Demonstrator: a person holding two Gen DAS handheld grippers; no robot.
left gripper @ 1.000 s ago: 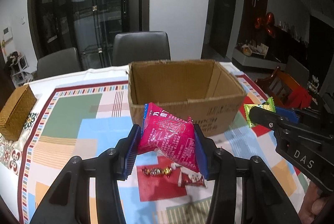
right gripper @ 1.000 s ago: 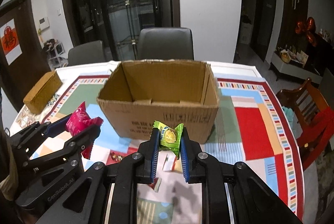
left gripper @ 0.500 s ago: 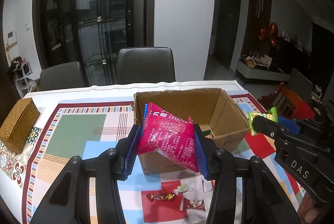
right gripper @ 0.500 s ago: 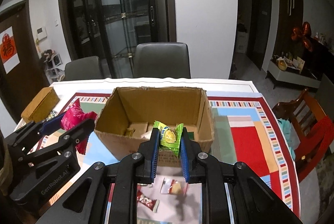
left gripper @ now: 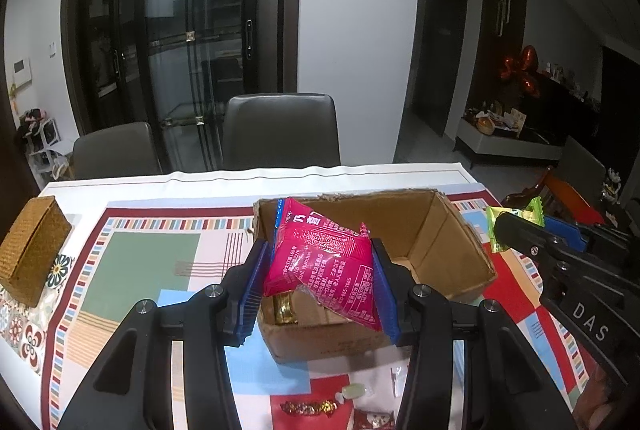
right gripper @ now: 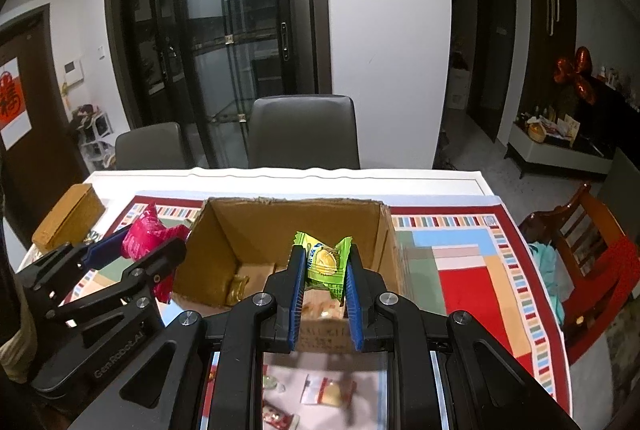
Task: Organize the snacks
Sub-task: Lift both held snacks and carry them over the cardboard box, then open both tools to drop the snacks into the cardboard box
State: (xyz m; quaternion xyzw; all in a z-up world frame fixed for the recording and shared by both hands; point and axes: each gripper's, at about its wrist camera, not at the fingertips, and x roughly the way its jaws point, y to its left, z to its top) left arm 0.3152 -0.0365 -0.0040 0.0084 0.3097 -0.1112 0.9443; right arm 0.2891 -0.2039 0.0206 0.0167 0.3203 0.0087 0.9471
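Snack box [right gripper: 224,230] lies directly ahead and below both; left gripper [left gripper: 318,282] pinches the pink packet [left gripper: 324,262], right gripper [right gripper: 323,280] pinches the green candy [right gripper: 325,260].

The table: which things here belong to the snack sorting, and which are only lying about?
Belong to the job:
- cardboard box
- pink snack bag, held by the left gripper
- green snack packet, held by the right gripper
- loose candies near the box

Just lying about:
- woven box
- chairs
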